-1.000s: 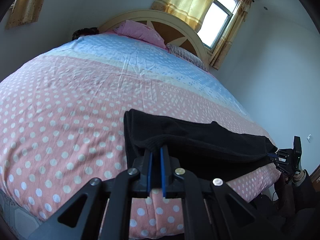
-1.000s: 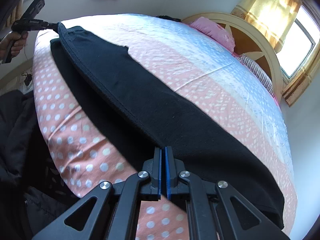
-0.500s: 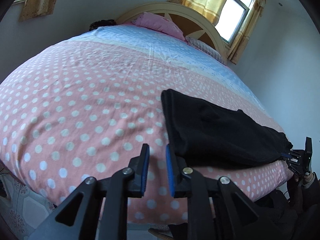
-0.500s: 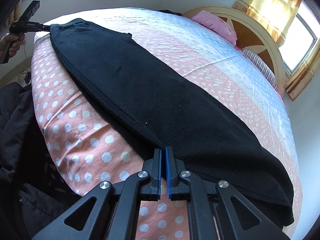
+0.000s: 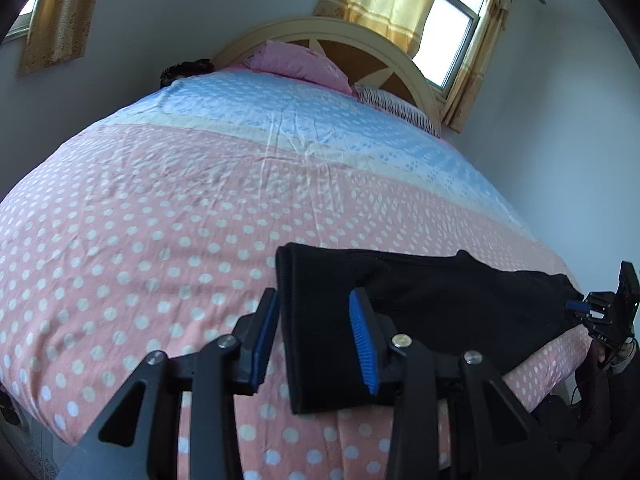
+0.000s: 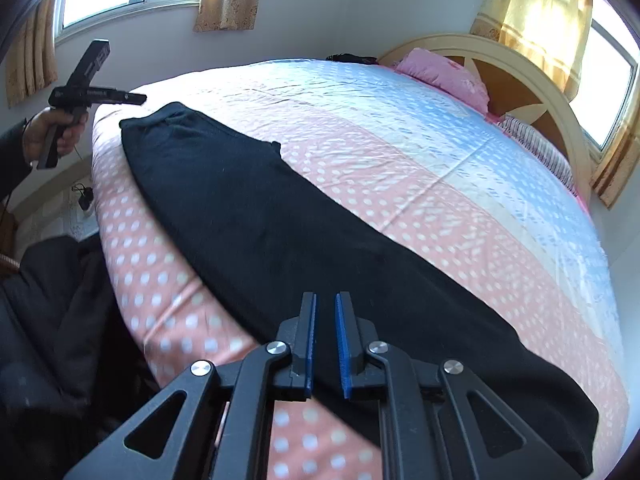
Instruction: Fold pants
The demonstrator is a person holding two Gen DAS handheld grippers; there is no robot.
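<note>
Nearest in the left wrist view, the left gripper [image 5: 314,338] had just been opening: its blue pads, clamped on the cloth a second before, now stood clearly apart, with the near end of the pants [image 5: 420,312] showing between them but neither pad pressing on it. That end lay flat on the bed [image 5: 160,240], square-edged, close to the near side of the mattress.

Over on the right wrist view, same story: the right gripper [image 6: 325,340] had also just been opening, more modestly, and its jaws sat a narrow gap apart, above the black cloth with nothing pinched. A second before they had held the edge lifted; now the pants [image 6: 280,240] lay spread in one long dark strip along the bed's near side, no lifted layer left.

So both ends had been let go, and that read as one fold laid down: the garment looked doubled lengthwise, leg on leg, though the layers could not be told apart in the dark fabric. A crosswise fold was probably still owed.

Further off, the person's hand [image 6: 56,132] held the left gripper's handle clear of the far end of the pants, apart from the cloth. Beyond lay a pink pillow [image 6: 444,72] against the headboard [image 6: 532,72], and the curtained window [image 5: 452,32].
</note>
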